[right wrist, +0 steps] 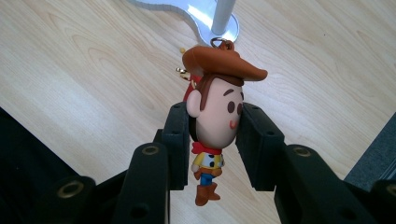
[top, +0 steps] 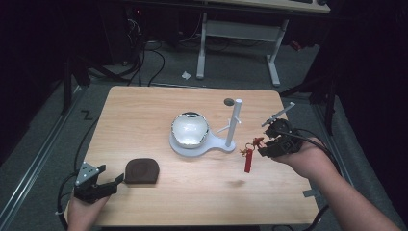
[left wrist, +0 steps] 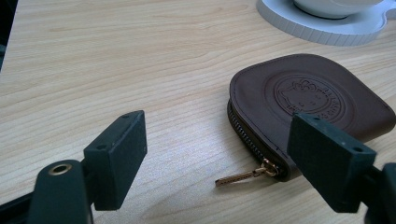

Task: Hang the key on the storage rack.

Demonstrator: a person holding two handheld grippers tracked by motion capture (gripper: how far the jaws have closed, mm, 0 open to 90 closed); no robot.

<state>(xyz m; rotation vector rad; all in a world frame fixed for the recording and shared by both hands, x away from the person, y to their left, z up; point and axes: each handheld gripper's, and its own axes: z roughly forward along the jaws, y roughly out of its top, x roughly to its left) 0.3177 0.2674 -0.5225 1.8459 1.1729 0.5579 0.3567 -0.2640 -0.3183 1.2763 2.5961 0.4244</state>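
Now the right tongs clench the cowboy figurine by its head.

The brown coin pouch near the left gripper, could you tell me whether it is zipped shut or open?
Shut: the brown coin pouch lies flat, zip teeth meeting, gold pull at the end.

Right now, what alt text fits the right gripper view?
The right tool grips a cowboy figure keychain by its head, above the wooden table. A white stand sits behind.
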